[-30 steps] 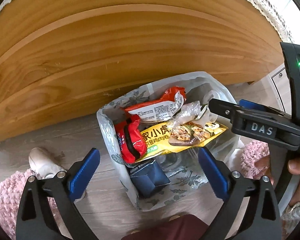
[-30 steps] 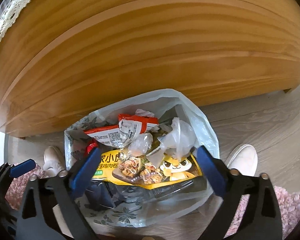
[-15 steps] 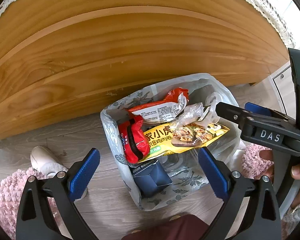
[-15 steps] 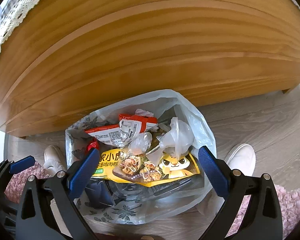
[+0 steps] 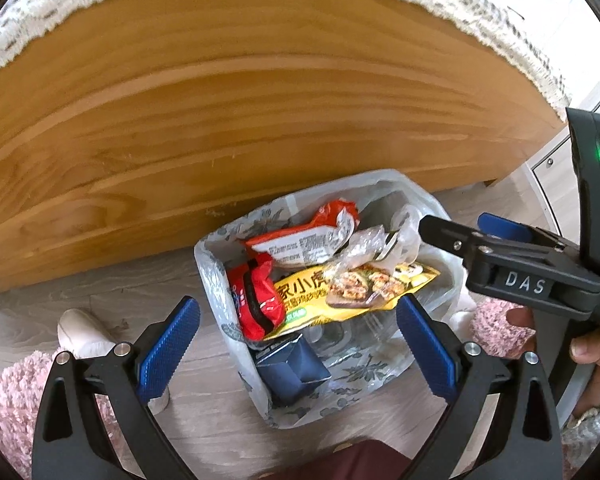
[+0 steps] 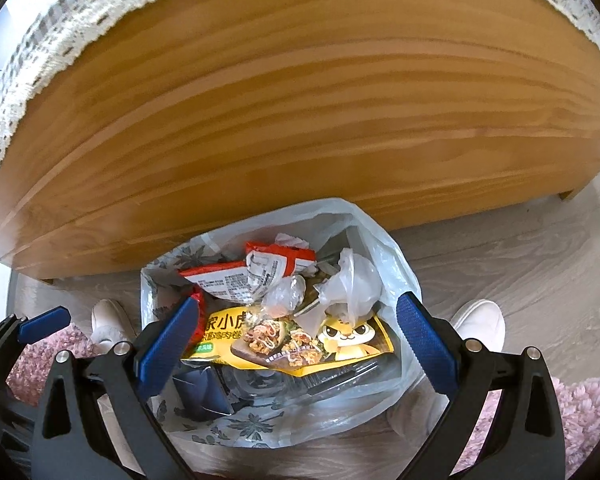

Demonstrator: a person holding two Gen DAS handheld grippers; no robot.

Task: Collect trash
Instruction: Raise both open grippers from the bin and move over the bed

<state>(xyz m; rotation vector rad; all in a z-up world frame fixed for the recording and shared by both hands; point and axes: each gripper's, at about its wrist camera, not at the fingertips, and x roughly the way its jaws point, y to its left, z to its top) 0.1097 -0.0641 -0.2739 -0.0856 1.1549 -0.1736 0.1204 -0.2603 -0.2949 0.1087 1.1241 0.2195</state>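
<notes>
This is a home, most likely a living or bedroom area. A large piece of pine furniture [image 6: 300, 120] with a lace-edged white cloth [image 6: 60, 32] draped over its top stands on pale wood-look flooring [image 6: 520, 264]. Fluffy pink rugs [image 6: 580, 420] lie on the floor, and white slippers or shoes [image 6: 484, 324] show at the person's feet. A small bin lined with a leaf-printed plastic bag [image 6: 392, 248] holds household snack wrappers such as a yellow food packet [image 6: 300, 344].
</notes>
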